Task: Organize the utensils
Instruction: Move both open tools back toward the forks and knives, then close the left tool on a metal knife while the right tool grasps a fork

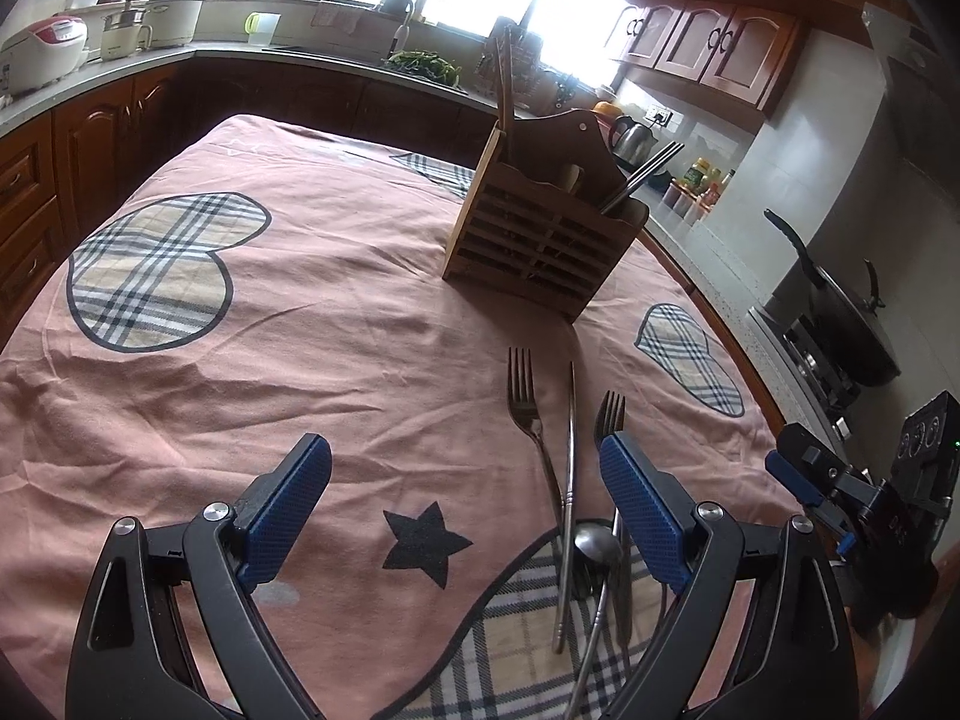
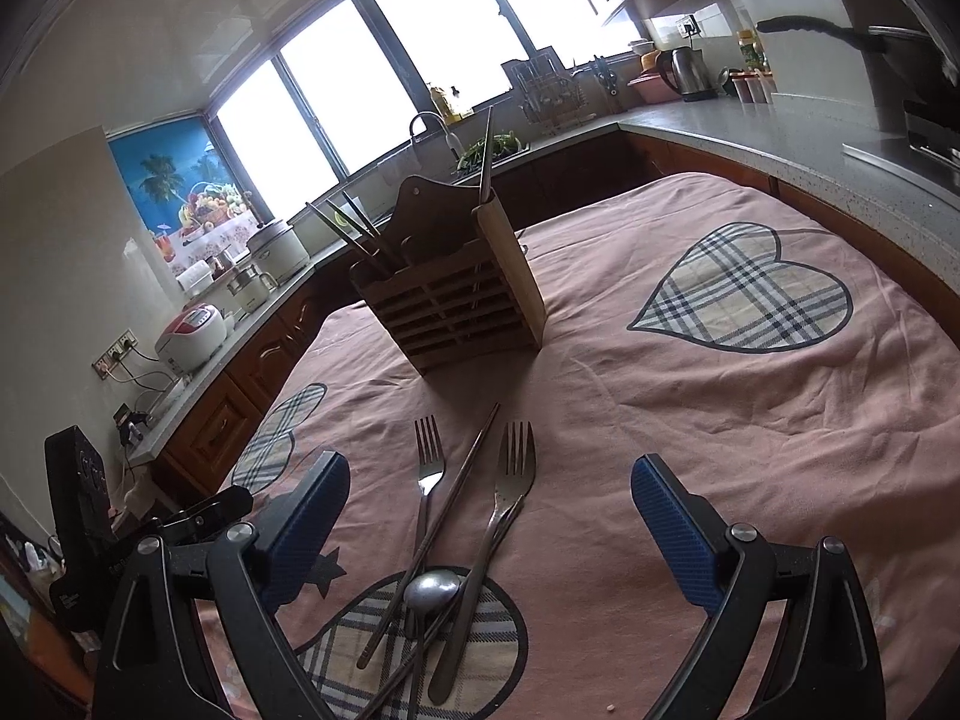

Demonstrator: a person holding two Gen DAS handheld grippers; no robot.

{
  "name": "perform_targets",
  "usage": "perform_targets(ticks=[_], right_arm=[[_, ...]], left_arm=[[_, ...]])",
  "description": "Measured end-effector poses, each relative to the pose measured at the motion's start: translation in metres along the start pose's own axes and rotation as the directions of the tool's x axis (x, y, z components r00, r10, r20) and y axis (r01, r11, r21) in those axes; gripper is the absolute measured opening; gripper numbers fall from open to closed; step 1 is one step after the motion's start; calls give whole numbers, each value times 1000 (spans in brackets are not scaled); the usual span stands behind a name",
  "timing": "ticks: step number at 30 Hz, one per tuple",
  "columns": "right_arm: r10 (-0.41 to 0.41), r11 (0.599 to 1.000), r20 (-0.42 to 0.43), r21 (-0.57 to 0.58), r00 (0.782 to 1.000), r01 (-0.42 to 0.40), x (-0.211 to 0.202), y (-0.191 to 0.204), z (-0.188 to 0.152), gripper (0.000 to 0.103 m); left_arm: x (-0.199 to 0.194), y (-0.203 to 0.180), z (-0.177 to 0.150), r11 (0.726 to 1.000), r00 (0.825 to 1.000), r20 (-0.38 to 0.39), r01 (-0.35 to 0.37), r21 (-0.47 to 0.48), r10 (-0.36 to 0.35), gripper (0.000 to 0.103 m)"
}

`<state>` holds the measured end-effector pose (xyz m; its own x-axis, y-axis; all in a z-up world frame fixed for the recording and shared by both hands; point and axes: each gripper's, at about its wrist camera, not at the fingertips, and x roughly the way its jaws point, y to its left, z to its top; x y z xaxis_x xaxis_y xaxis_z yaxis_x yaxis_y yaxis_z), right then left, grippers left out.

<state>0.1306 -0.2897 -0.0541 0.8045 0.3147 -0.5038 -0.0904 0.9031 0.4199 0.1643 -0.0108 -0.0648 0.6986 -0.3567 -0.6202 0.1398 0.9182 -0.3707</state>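
A wooden slatted utensil holder (image 1: 543,228) (image 2: 456,294) stands upright on the pink cloth, with chopsticks (image 1: 645,174) (image 2: 354,228) leaning in one compartment. In front of it lies a loose pile: two forks (image 1: 528,414) (image 2: 429,468), a metal chopstick (image 1: 570,468) (image 2: 462,480) and a spoon (image 1: 597,546) (image 2: 432,591). My left gripper (image 1: 465,480) is open above the cloth, with the pile by its right finger. My right gripper (image 2: 489,510) is open too, and the pile lies between its fingers, toward the left one. Neither holds anything.
The pink tablecloth (image 1: 300,312) (image 2: 720,408) with plaid hearts covers the table. Counters ring it, carrying rice cookers (image 1: 42,48) (image 2: 192,330), a kettle (image 1: 633,138) (image 2: 687,72), a sink tap (image 2: 432,126) and a wok (image 1: 840,312) on the stove.
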Motion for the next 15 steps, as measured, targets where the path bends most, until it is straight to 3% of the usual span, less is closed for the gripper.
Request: perform_targets(ticks=[5, 15], right_arm=[[4, 1000, -19, 2, 1000, -4, 9, -4, 3, 95], [0, 999, -62, 47, 998, 3, 27, -19, 7, 70]], left_arm=[[13, -13, 1, 999, 999, -37, 13, 45, -11, 93], [46, -43, 11, 988, 993, -114, 40, 148, -23, 82]])
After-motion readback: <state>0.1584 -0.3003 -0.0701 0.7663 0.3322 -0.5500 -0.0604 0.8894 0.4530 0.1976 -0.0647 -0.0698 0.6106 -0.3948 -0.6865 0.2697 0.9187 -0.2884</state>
